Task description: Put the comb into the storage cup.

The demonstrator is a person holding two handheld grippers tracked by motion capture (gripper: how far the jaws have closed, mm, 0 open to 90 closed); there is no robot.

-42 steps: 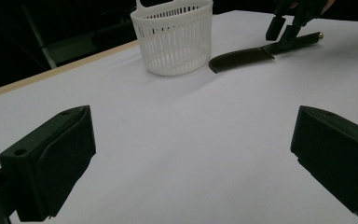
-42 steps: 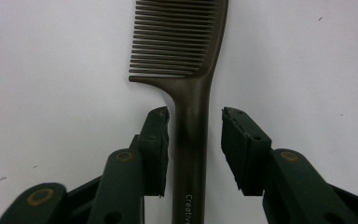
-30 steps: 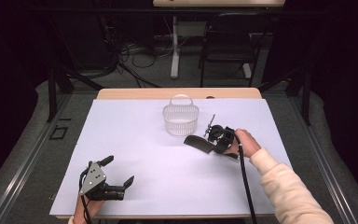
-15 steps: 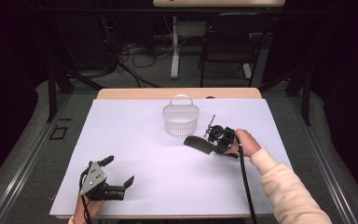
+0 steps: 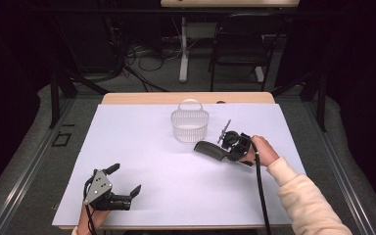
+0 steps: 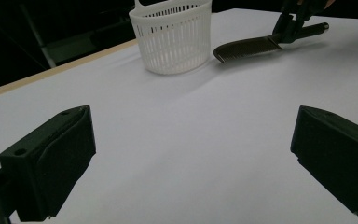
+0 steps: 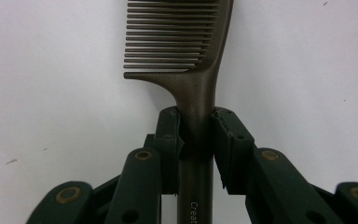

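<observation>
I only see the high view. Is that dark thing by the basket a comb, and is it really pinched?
Observer: Yes, a comb. The right gripper clamps its handle from both sides.
Operator: Which way do the teeth point?
Observer: In the left gripper view the teeth face down toward the table.
Operator: And the other gripper?
Observer: The left gripper has its jaws wide apart with nothing between them, and it faces the white basket.

The comb [image 5: 209, 148] is dark brown plastic with a round handle and a wide toothed head. It lies low and nearly flat over the white table [image 5: 142, 147], head toward nine o'clock, just off the white basket [image 5: 190, 125] at its five o'clock, its handle clamped in the right gripper [image 5: 227, 151].
</observation>
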